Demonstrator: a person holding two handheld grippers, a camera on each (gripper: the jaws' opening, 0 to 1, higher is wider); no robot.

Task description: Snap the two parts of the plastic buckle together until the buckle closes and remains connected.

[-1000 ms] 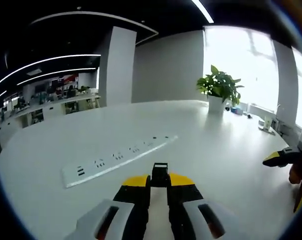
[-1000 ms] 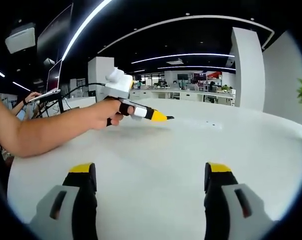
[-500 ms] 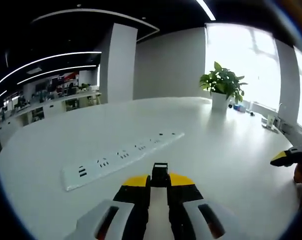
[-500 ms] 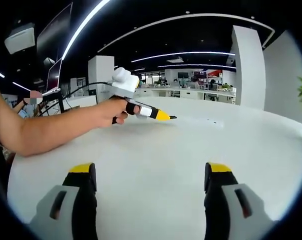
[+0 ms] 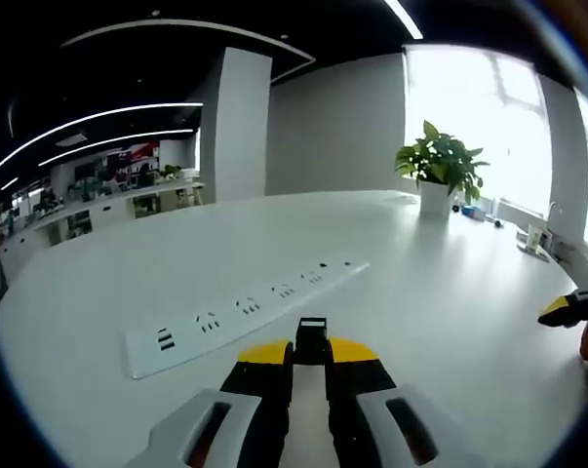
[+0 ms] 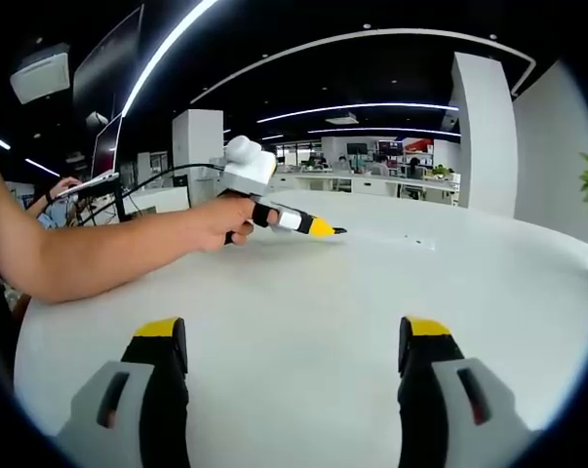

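Open-plan office space, with strip lights overhead and desks far back, surrounds a broad white table where a person works with two hand-held grippers.

In the left gripper view, a long white power strip lies across the table at 11 o'clock from the jaws, and a potted plant stands by the bright window at 1 o'clock. The left gripper has its yellow-tipped jaws drawn nearly together on a small black buckle part, which juts from the tips at 12 o'clock, square to the jaw line. The yellow tip of the other gripper pokes in at 3 o'clock.

In the right gripper view, the person's forearm reaches in from 9 o'clock, the hand around the left gripper's handle, its tip aimed toward 3 o'clock above the table. The right gripper stands wide apart, with nothing between its jaws and bare table ahead. The second buckle part cannot be made out in either view.

Judging by this, the step in hand is to fetch the mating half. Doing it well likely means keeping the held part level and steady, gripping the other half by its body so the mating end stays free, then lining both up end to end before pressing straight until they latch.
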